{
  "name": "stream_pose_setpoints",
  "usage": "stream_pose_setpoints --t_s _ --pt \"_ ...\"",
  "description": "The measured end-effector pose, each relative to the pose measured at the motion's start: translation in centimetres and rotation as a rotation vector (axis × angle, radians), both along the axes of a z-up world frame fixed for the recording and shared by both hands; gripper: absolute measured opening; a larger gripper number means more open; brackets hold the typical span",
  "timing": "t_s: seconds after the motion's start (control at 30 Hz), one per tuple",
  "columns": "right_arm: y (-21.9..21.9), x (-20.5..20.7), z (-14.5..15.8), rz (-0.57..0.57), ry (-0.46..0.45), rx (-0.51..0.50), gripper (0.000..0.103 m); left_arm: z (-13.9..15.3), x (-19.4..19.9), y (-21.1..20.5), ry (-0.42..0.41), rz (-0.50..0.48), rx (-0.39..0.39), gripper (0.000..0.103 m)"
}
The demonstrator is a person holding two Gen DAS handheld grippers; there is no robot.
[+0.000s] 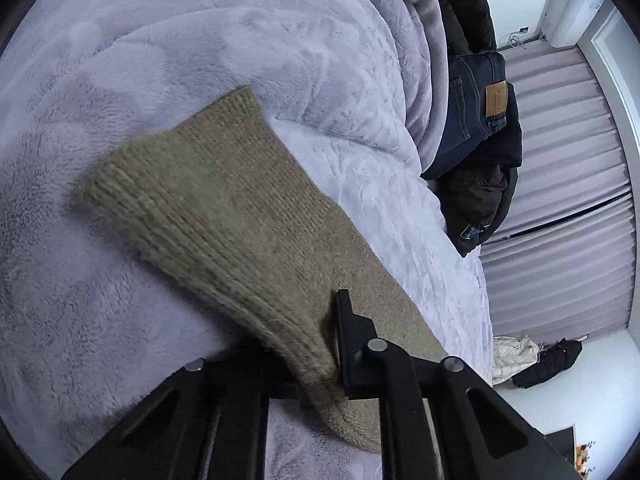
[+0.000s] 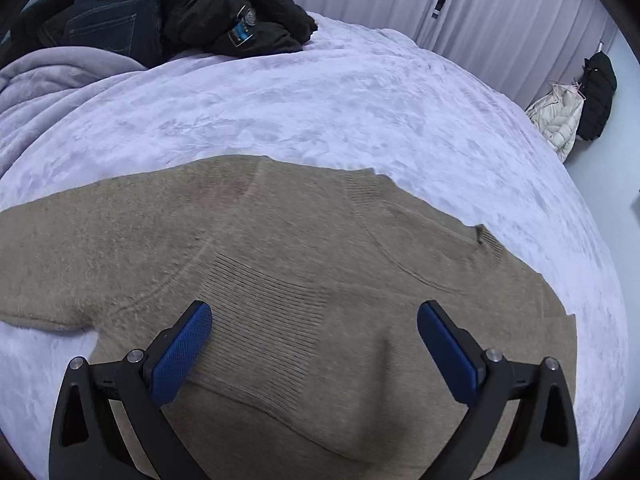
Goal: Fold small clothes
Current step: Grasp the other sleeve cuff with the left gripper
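Note:
A tan knitted sweater lies spread on a lilac fleece bedcover. In the left wrist view my left gripper is shut on a fold of the tan sweater, and the knit hangs lifted off the bedcover in a loose flap. Only one black finger shows; the cloth hides the other. In the right wrist view my right gripper stands open over the sweater's ribbed part, its blue pads wide apart with nothing pinched between them.
Dark blue jeans and a black jacket lie piled at the bed's far end. Pleated lilac curtains hang behind. A cream puffer coat and a black bag sit by the wall past the bed's edge.

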State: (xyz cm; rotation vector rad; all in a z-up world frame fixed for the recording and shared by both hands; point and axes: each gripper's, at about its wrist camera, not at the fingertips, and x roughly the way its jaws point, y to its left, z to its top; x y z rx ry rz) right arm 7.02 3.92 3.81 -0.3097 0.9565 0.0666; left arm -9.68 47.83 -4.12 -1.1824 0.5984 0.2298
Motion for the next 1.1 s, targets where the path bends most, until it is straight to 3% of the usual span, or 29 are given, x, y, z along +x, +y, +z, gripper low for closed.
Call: stream_pose_setpoints --t_s 0.07,0.23,0.37,0.5,0.6,0.73,0.8,0.9,1.0,1.1 --pt "1.9 1.0 -1.0 -0.014 0.046 0.001 0.102 0.1 0.0 0.3 -0.005 -0.017 0.006 0.009" --pt "8.9 0.4 -2.4 0.055 0.081 -0.017 0.102 2.6 -0.3 -0.4 0.03 -0.022 0.166 0.009" --pt "16.2 -3.1 -2.8 0.23 0.094 0.008 0.102 4.4 -0.5 -1.0 0.045 -0.023 0.27 0.007" --pt "21.6 -7.5 -2.5 0.466 0.153 0.086 0.102 5.7 -0.4 -0.7 0.027 -0.043 0.295 0.007" --pt "20.3 -8.9 -0.4 0.5 0.114 0.146 0.102 6.9 0.2 -1.1 0.021 -0.055 0.349 0.007" --pt "14.4 -5.7 1.3 0.306 0.014 0.131 0.102 8.7 1.3 -2.2 0.019 -0.085 0.396 0.007" --pt "11.0 -2.8 0.4 0.164 0.056 0.137 0.102 9.7 1.6 -3.1 0.022 -0.096 0.425 0.007" --pt "8.5 0.3 -2.9 0.039 0.182 0.157 0.102 11.2 2.5 -4.5 0.042 -0.116 0.472 0.007" --pt "10.2 -0.6 -4.0 0.125 0.161 0.148 0.102 12.6 3.2 -6.1 0.063 -0.149 0.5 0.006" --pt "11.5 -2.7 -1.8 0.307 0.201 0.277 0.099 14.4 3.8 -8.9 0.077 -0.203 0.56 0.006"
